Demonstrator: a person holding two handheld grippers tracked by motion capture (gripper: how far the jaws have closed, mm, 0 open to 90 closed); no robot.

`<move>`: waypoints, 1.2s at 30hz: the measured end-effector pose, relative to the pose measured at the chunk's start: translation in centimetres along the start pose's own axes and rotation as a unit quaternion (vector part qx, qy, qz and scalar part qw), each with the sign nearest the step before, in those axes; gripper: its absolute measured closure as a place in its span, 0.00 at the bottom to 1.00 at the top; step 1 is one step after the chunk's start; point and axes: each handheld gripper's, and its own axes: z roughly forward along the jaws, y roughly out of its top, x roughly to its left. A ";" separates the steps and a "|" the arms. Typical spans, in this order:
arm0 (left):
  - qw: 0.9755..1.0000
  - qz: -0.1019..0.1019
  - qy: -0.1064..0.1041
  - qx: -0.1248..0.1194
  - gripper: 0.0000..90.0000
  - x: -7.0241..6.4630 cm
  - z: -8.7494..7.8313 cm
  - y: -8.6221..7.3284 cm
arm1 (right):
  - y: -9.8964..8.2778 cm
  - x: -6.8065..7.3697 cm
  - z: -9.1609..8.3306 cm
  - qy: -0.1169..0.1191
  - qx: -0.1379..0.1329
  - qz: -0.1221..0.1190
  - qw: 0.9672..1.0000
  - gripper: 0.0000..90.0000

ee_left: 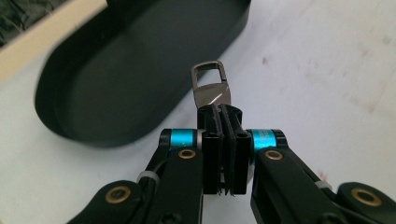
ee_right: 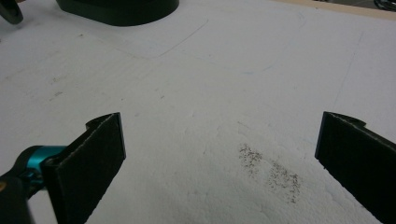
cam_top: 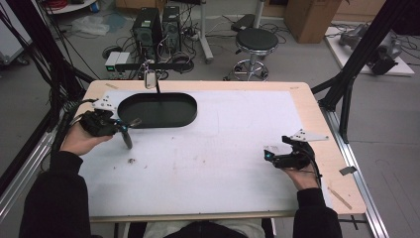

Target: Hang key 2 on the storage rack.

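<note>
Already the metal clip [ee_left: 212,88] is pinched in your left claw [ee_left: 223,116], its loop end and long axis pointing away toward the black oval tray [ee_left: 116,88] at the surface's [cam_top: 223,148] far left. Dropping it in seems left. Your right claw [ee_right: 219,154] gapes wide, empty.

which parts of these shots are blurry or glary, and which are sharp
Left gripper view: the metal clip in the left gripper is sharp with a small glint; the black tray behind it is soft. Right gripper view: the right gripper pads are sharp. High view: dim, even light.
</note>
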 end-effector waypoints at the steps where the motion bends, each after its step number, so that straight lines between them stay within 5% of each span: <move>1: 1.000 0.001 0.001 -0.005 0.97 0.0 -0.1 0.5 | 0.0 0.0 0.0 0.000 0.000 0.000 1.000 0.01; 22: 0.999 0.007 0.014 -0.049 0.96 1.5 -1.6 5.3 | 0.0 -0.2 -0.1 0.001 -0.004 0.003 1.000 0.01; 36: 0.999 0.020 0.022 -0.042 0.97 1.8 -1.6 8.0 | 0.0 -0.1 -0.1 0.001 -0.005 0.003 1.000 0.01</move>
